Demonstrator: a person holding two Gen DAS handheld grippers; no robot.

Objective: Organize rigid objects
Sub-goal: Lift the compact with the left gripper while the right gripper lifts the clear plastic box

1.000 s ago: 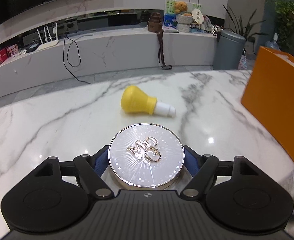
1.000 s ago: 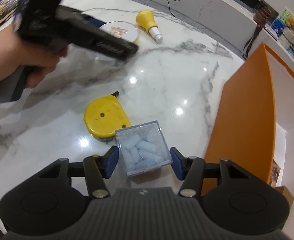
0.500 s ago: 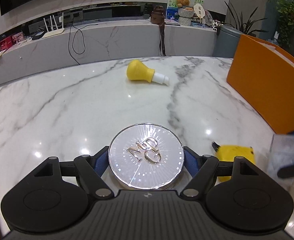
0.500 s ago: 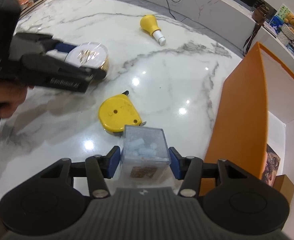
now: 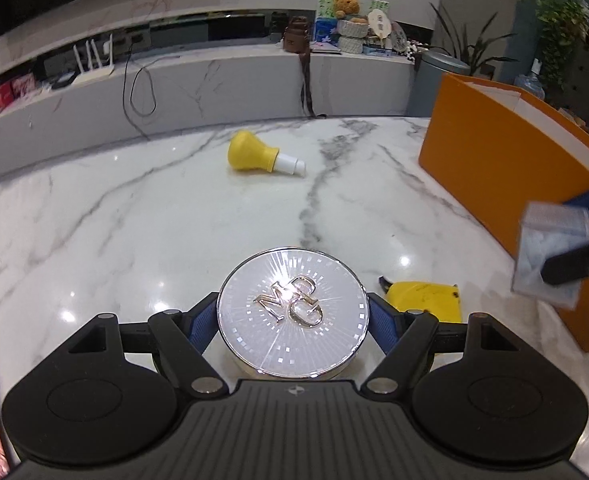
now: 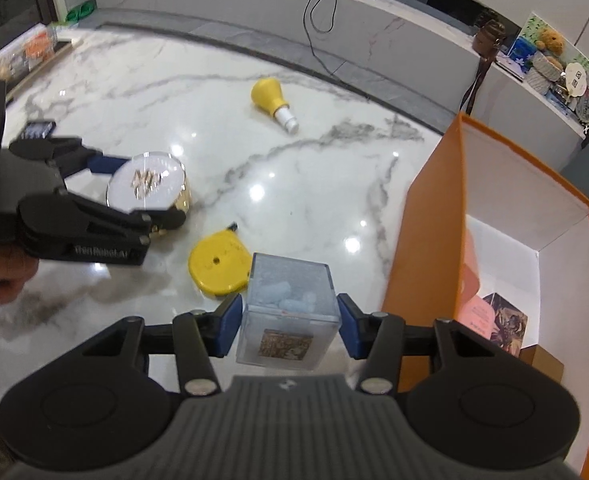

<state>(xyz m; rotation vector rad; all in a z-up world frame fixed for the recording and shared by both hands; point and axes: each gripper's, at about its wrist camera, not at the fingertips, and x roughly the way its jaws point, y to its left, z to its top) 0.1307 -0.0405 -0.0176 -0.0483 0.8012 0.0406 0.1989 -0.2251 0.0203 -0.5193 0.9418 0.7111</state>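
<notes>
My left gripper (image 5: pixel 293 312) is shut on a round silver tin (image 5: pixel 292 310) with a gold logo and holds it above the marble table (image 5: pixel 134 208); the tin also shows in the right wrist view (image 6: pixel 146 184). My right gripper (image 6: pixel 288 318) is shut on a clear plastic cube (image 6: pixel 288 312) with pale blue pieces inside, lifted beside the orange box (image 6: pixel 430 248). The cube shows in the left wrist view (image 5: pixel 550 252). A yellow tape measure (image 6: pixel 220 266) lies flat on the table below the cube. A yellow bulb-shaped object (image 6: pixel 272 100) lies on its side farther back.
The orange box is open on top with a white interior (image 6: pixel 506 264) holding a printed card and a small brown box. It stands at the table's right side (image 5: pixel 494 164). A marble counter (image 5: pixel 214 80) with cables and clutter runs behind the table.
My left gripper has pulled back and up with the tin, away from the bulb. My right gripper has lifted the cube off the table and tilted it toward the orange box.
</notes>
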